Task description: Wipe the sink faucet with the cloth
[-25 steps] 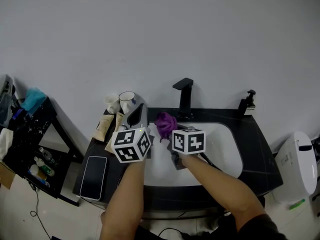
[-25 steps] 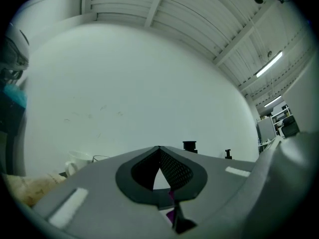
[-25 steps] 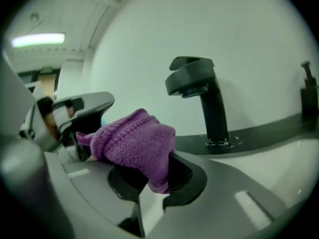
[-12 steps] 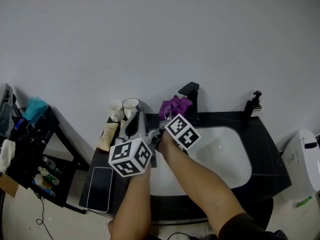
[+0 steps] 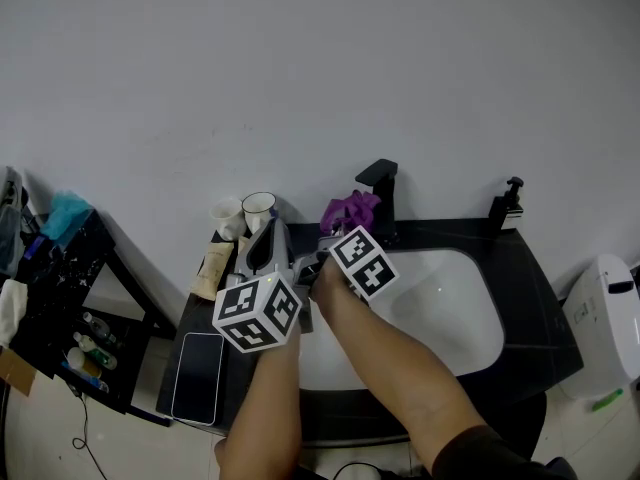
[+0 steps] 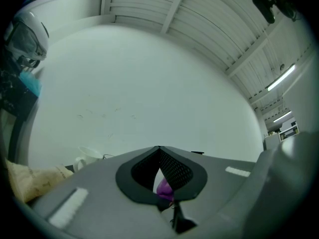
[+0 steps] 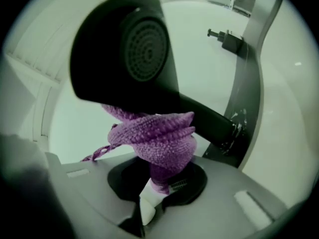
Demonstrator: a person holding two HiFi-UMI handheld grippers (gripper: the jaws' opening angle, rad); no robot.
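A black faucet (image 5: 380,182) rises behind the white sink (image 5: 455,313). My right gripper (image 5: 337,234) is shut on a purple knitted cloth (image 5: 348,210) and holds it against the left side of the faucet. In the right gripper view the cloth (image 7: 157,136) bunches over the gripper (image 7: 158,179) and presses under the faucet's spout (image 7: 124,54), whose round aerator faces the camera. My left gripper (image 5: 266,240) hovers over the counter left of the sink, shut and holding nothing. Through the left gripper (image 6: 160,179) only a sliver of cloth (image 6: 164,188) shows.
Two cups (image 5: 243,212) and a tube (image 5: 209,264) stand on the dark counter (image 5: 530,268) at the left, with a phone (image 5: 195,377) lying nearer me. A soap dispenser (image 5: 506,208) sits at the back right. A white bin (image 5: 604,323) stands right, a cluttered shelf (image 5: 45,288) left.
My right gripper has carried the cloth up from the basin's back edge to the faucet's spout. Over the last half second both grippers have barely shifted.
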